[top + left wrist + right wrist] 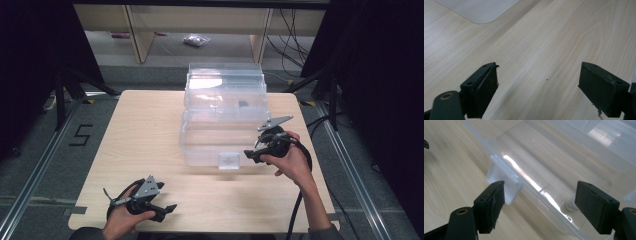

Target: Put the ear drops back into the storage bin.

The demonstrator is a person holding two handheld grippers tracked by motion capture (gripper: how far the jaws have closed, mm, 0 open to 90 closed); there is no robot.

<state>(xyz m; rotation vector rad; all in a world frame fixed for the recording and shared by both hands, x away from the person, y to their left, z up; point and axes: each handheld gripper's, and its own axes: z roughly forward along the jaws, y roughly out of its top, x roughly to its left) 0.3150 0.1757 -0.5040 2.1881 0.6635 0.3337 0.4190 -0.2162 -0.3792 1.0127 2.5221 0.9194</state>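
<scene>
A clear plastic box (210, 142) stands in the middle of the wooden table (145, 135), its lid (225, 80) raised upright at the back. A small dark object (243, 104) lies inside. The box's front latch tab (229, 161) hangs at the near rim. My right gripper (251, 154) is open at the box's front right, just right of the latch. In the right gripper view the jaws (540, 186) straddle the front rim (534, 185), with the latch tab (501, 176) by the left finger. My left gripper (167, 210) is open and holds nothing, low over bare wood near the front edge (539, 70).
A rounded translucent corner (479, 10) lies ahead of the left gripper. Beyond the table are a wooden shelf frame (140, 35), a small bag (196, 40) on the floor, and cables (292, 45). Black stands (62, 95) and curtains flank both sides.
</scene>
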